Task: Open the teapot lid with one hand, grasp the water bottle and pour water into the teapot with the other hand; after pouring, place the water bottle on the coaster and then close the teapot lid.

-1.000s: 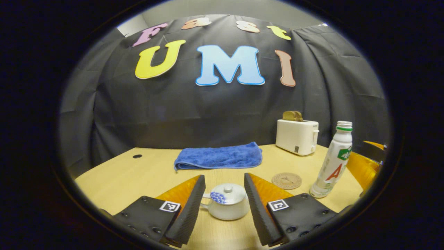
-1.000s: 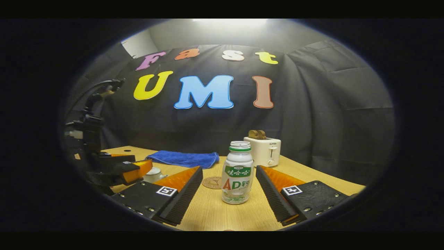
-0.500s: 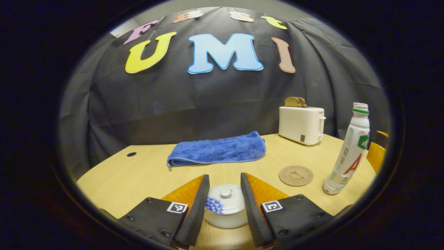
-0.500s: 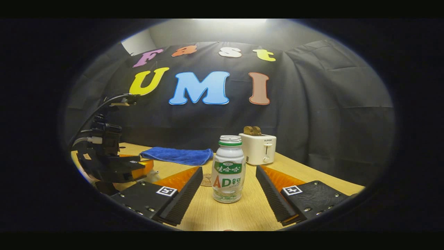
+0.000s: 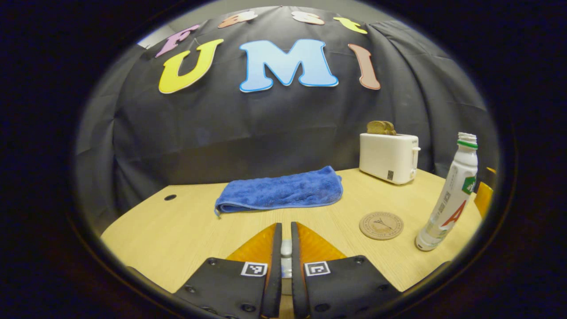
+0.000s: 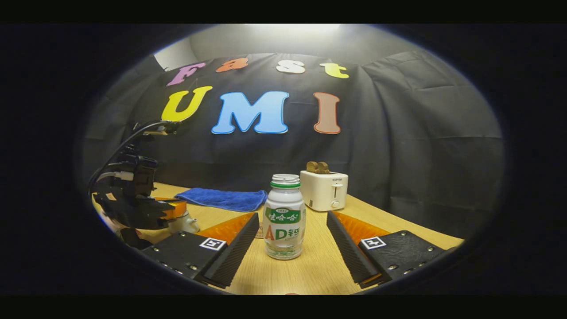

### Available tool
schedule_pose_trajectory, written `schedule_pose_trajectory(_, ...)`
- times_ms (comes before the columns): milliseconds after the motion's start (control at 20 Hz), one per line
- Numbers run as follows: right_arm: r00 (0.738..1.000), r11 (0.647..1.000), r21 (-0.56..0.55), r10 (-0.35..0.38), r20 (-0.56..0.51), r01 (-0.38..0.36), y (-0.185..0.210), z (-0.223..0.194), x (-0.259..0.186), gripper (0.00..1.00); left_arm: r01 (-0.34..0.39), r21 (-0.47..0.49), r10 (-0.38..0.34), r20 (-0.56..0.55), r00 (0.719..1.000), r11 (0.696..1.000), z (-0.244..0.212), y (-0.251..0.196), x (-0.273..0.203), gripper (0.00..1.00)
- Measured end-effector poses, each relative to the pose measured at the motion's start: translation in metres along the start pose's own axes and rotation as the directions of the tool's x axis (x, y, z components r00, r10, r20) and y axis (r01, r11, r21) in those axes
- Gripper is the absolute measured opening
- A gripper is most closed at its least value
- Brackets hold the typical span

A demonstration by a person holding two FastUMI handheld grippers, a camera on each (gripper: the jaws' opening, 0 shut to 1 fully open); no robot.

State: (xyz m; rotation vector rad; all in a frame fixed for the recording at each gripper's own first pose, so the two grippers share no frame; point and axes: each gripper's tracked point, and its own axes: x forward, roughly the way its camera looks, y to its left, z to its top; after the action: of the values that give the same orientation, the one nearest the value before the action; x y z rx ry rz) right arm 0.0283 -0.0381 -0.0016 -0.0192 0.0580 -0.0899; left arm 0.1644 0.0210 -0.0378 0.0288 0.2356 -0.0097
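Left gripper [image 5: 285, 248]: in the left gripper view its two fingers stand nearly together, with a narrow slit between them; the small white knob [image 5: 286, 248] of the teapot lid sits in that slit, and both fingers appear to press on it.
Teapot lid: on the pot, mostly hidden behind the fingers; a pale sliver shows between them.
Teapot [image 6: 182, 223]: in the right gripper view it stands on the table at the left, white with a spout, directly under the left gripper [image 6: 170, 212], whose dark body and cable rise above it.
Right gripper [image 6: 290, 239]: fingers spread wide and holding nothing, one on each side of the water bottle with clear gaps on both sides.
Water bottle [image 6: 284, 217]: upright on the table between the right gripper's fingers, nearer the left one; white body, green band at the neck, no cap. In the left gripper view it stands at the far right [image 5: 449, 195].
Coaster [image 5: 381, 225]: round, brown, flat on the table just left of the bottle, bare.
Blue towel [image 5: 281, 191]: folded, lying beyond the left gripper toward the booth wall.
Toaster [image 5: 388, 157]: white, at the back right, with bread slices standing in its slots.
Table [image 5: 177, 230]: light wood.
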Motion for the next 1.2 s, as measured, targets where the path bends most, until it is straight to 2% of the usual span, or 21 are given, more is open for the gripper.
schedule_pose_trajectory(150, 1.000, 1.000, -0.012, -0.007, 0.003, 0.007, -0.003, 0.000, -0.002, 0.95, 0.011, -0.004, -0.011, -0.009, 1.000, 1.000, 0.001, 0.000, -0.002, 0.13)
schedule_pose_trajectory(200, 1.000, 1.000, -0.014, -0.006, 0.001, 0.006, -0.003, -0.001, -0.002, 0.95, 0.017, -0.012, -0.017, -0.007, 1.000, 1.000, 0.004, -0.001, -0.003, 0.16)
schedule_pose_trajectory(250, 1.000, 1.000, -0.015, 0.001, -0.002, -0.001, -0.002, -0.001, -0.001, 0.95, 0.021, -0.016, -0.021, 0.007, 1.000, 1.000, 0.011, 0.000, -0.006, 0.12)
schedule_pose_trajectory(300, 1.000, 1.000, -0.014, 0.011, -0.007, -0.012, 0.000, -0.003, 0.000, 0.95, 0.023, -0.017, -0.023, 0.020, 1.000, 1.000, 0.019, 0.001, -0.008, 0.16)
schedule_pose_trajectory(350, 1.000, 1.000, -0.011, 0.024, -0.013, -0.024, 0.002, -0.005, 0.001, 0.95, 0.026, -0.018, -0.026, 0.032, 0.999, 0.999, 0.027, 0.002, -0.012, 0.12)
schedule_pose_trajectory(400, 0.999, 0.999, -0.005, 0.035, -0.021, -0.035, 0.004, -0.007, 0.002, 0.95, 0.035, -0.021, -0.034, 0.046, 0.998, 0.999, 0.036, 0.002, -0.017, 0.16)
schedule_pose_trajectory(450, 0.998, 0.999, 0.003, 0.048, -0.029, -0.048, 0.007, -0.009, 0.003, 0.95, 0.043, -0.025, -0.041, 0.059, 0.997, 0.999, 0.045, 0.001, -0.023, 0.12)
schedule_pose_trajectory(800, 0.992, 0.996, 0.044, 0.086, -0.092, -0.082, 0.011, -0.023, 0.015, 0.95, 0.077, -0.042, -0.069, 0.162, 0.984, 0.996, 0.088, 0.014, -0.085, 0.12)
schedule_pose_trajectory(1150, 0.980, 0.994, 0.068, 0.097, -0.174, -0.086, 0.015, -0.042, 0.038, 0.95, 0.111, -0.062, -0.100, 0.165, 0.981, 0.992, 0.069, 0.035, -0.125, 0.12)
schedule_pose_trajectory(1200, 0.978, 0.994, 0.068, 0.091, -0.186, -0.080, 0.014, -0.046, 0.041, 0.95, 0.120, -0.069, -0.108, 0.159, 0.981, 0.990, 0.062, 0.035, -0.125, 0.08)
